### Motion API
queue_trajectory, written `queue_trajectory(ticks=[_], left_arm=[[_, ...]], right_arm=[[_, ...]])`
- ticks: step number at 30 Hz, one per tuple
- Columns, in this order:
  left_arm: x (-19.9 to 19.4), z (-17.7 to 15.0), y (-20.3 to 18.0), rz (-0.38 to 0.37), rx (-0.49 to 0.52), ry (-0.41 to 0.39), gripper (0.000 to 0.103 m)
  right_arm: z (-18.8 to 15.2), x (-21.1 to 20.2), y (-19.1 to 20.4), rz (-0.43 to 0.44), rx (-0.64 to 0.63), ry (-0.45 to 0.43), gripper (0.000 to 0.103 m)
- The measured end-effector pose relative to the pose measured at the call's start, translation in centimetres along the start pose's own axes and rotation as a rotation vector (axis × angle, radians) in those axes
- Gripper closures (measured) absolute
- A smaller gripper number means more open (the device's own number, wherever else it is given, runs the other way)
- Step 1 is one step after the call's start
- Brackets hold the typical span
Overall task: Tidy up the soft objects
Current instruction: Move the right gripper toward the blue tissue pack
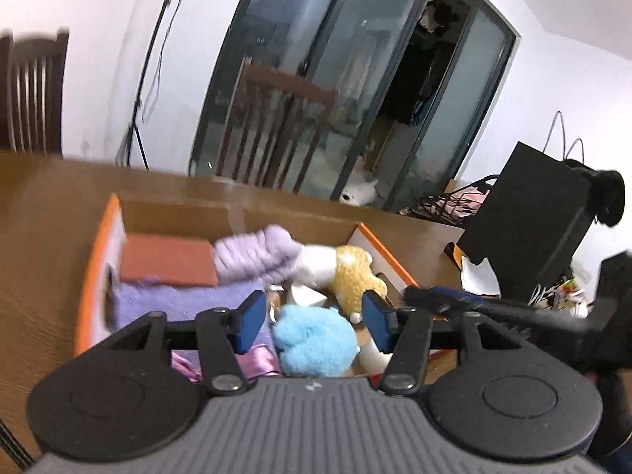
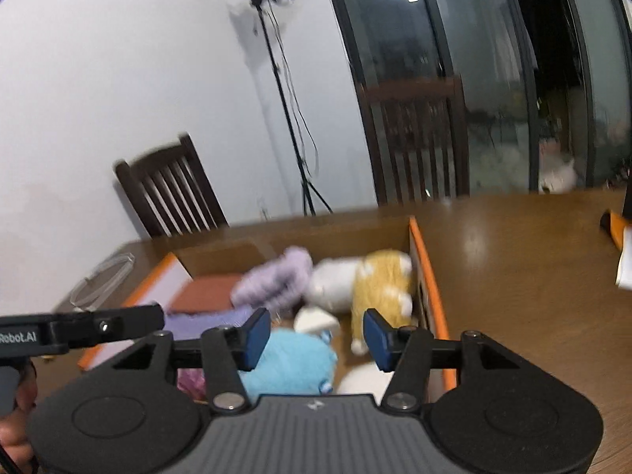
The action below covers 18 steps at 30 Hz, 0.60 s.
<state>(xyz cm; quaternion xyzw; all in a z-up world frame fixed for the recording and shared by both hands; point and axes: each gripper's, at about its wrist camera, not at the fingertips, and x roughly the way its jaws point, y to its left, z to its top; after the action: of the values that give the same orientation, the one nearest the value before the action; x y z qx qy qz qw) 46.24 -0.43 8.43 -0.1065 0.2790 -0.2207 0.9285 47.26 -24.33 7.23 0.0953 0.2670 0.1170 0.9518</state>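
Soft toys crowd the open cardboard box (image 2: 428,276); bare tabletop (image 2: 513,260) on its right side offers free passage.

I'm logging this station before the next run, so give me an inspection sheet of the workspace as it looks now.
Surface: brown wooden table, glossy.
Job's things: orange-edged cardboard box holding a blue plush, yellow-and-white plush, lilac knit, purple cloth and a reddish-brown flat piece.
Clutter: black bag, papers, clear round lid.
Grippers: left tongs and right tongs open, empty, above the box.
Cables: hanging from the tripod.
Surroundings: wooden chairs, glass doors, white wall.
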Motion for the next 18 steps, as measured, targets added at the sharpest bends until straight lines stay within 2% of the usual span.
queue_trajectory(ticks=[2, 4, 6, 8, 11, 15, 18], left_arm=[[-1.8, -0.1, -0.9, 0.062, 0.059, -0.038, 0.041], [-3.8, -1.5, -1.7, 0.163, 0.117, -0.082, 0.039], [-5.7, -3.2, -1.9, 0.212, 0.138, -0.112, 0.034], [-7.9, -5.3, -1.6, 0.222, 0.098, -0.123, 0.028], [-10.9, -8.3, -1.4, 0.187, 0.049, -0.101, 0.024], [-14.5, -12.9, -1.6, 0.264, 0.037, -0.100, 0.022], [-16.0, -14.7, -1.2, 0.280, 0.007, -0.069, 0.022]], right_arm=[[0.6, -2.0, 0.3, 0.012, -0.021, -0.029, 0.049], [0.3, -4.3, 1.2, 0.002, -0.089, -0.056, 0.041], [-0.9, -7.0, 2.1, -0.011, -0.174, -0.087, 0.037], [-2.1, -9.5, 2.6, 0.002, -0.215, -0.103, 0.035], [-4.5, -12.9, 2.9, 0.014, -0.237, -0.109, 0.027], [-8.8, -16.2, 2.7, 0.031, -0.246, -0.124, 0.023], [-11.2, -17.7, 1.8, 0.011, -0.175, -0.085, 0.023]])
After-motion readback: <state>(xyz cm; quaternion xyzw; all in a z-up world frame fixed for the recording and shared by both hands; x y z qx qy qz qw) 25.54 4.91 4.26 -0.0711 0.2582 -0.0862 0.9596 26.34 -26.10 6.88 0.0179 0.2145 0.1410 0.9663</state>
